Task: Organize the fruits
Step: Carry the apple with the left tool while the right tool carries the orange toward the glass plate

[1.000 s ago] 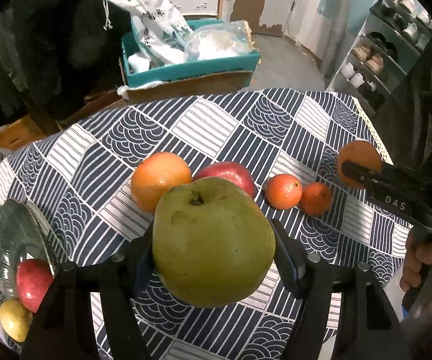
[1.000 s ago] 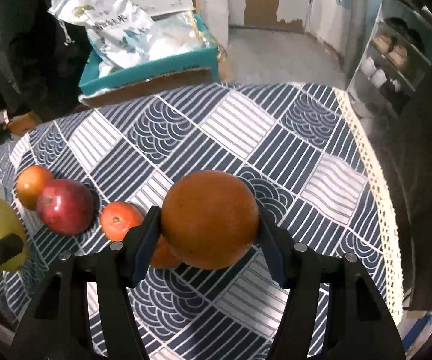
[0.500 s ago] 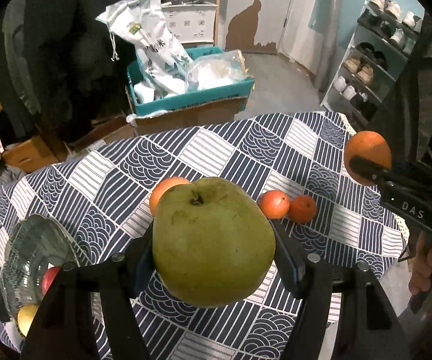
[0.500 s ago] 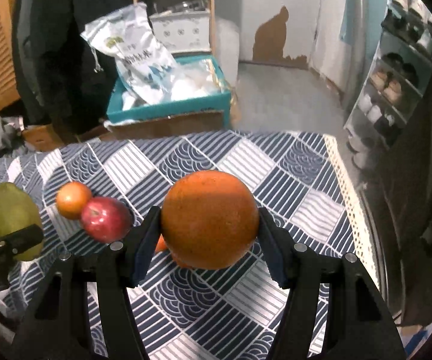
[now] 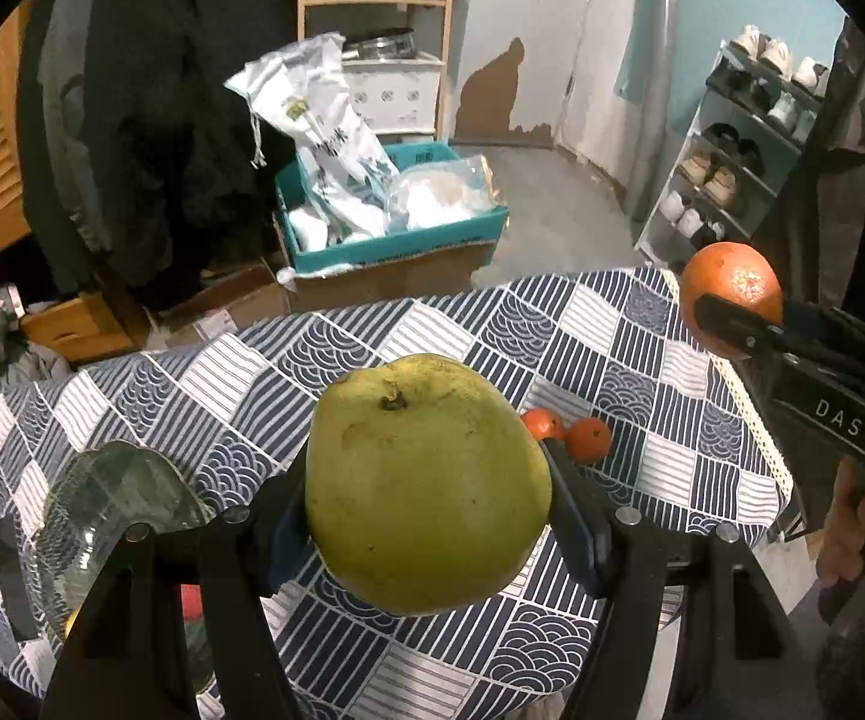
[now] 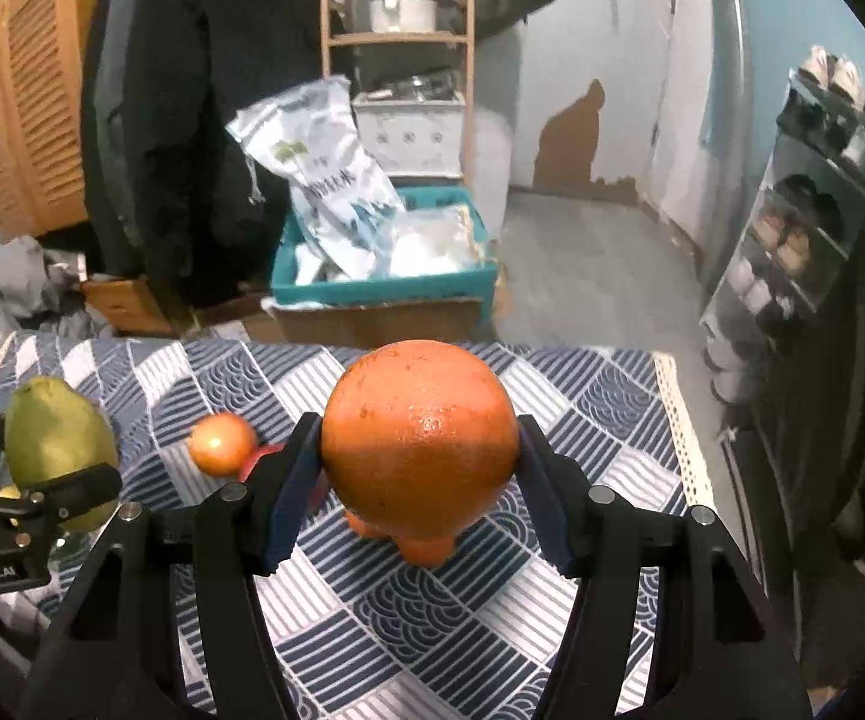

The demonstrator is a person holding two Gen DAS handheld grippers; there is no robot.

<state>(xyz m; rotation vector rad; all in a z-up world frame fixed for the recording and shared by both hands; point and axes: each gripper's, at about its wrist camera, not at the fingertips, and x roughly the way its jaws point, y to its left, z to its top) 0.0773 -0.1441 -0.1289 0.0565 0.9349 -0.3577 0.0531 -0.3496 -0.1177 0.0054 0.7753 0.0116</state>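
- Carrying two fruits at once is the step in hand: a green pear (image 5: 426, 504) is pinched in the left gripper (image 5: 426, 516), an orange (image 6: 419, 441) in the right gripper (image 6: 419, 480); both hang clear above the patterned surface (image 5: 642, 348)
- Next, by my judgement, each must travel over the glass bowl (image 5: 108, 498) at the left edge, then be let go low; the pear goes first, being nearer
- Both grippers tilt downward; a hand (image 5: 864, 534) grasps the right one's handle

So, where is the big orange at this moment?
The big orange is clamped in the right gripper, in the air above the patterned tablecloth; in the left wrist view it shows at the right edge.
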